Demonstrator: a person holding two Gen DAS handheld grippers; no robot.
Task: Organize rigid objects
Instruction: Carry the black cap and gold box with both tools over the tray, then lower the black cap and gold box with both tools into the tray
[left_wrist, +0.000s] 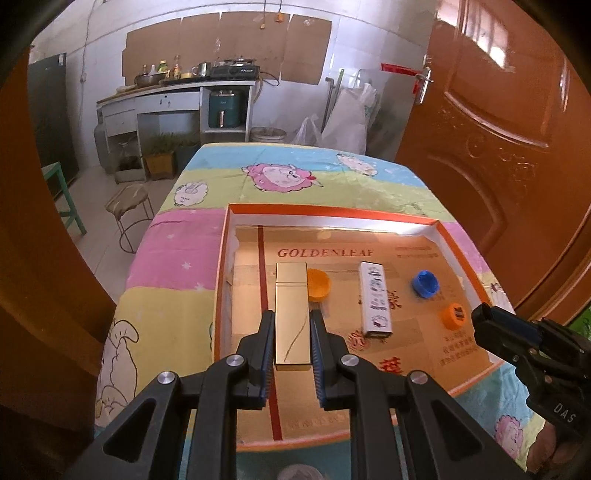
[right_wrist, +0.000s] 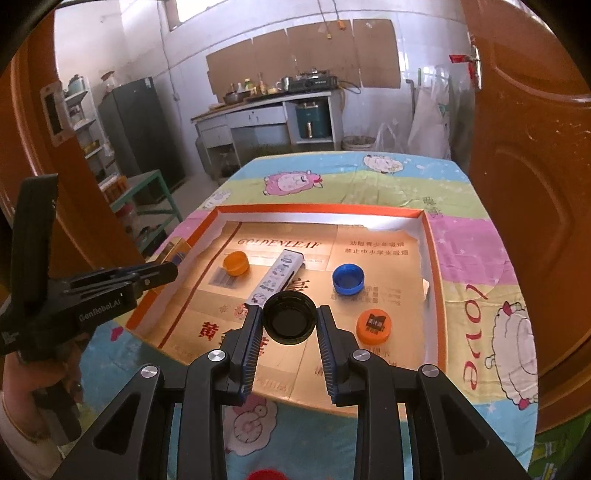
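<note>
Left gripper (left_wrist: 291, 325) clamped on long gold box (left_wrist: 291, 314), jaws tight against both long sides, box held lengthwise above tray. Right gripper (right_wrist: 290, 321) pinching black bottle cap (right_wrist: 289, 322) by rim, hollow side up, jaws narrow. Both hang over near half of orange-rimmed cardboard tray (left_wrist: 332, 213) on cartoon-sheep-cloth bench (left_wrist: 177, 258). Inside tray: white patterned box (left_wrist: 375, 299) lying flat mid-floor, open orange cap (left_wrist: 318, 283) to its left, blue cap (left_wrist: 425, 283) to its right, printed orange cap (left_wrist: 453, 315) nearer, by right wall.
</note>
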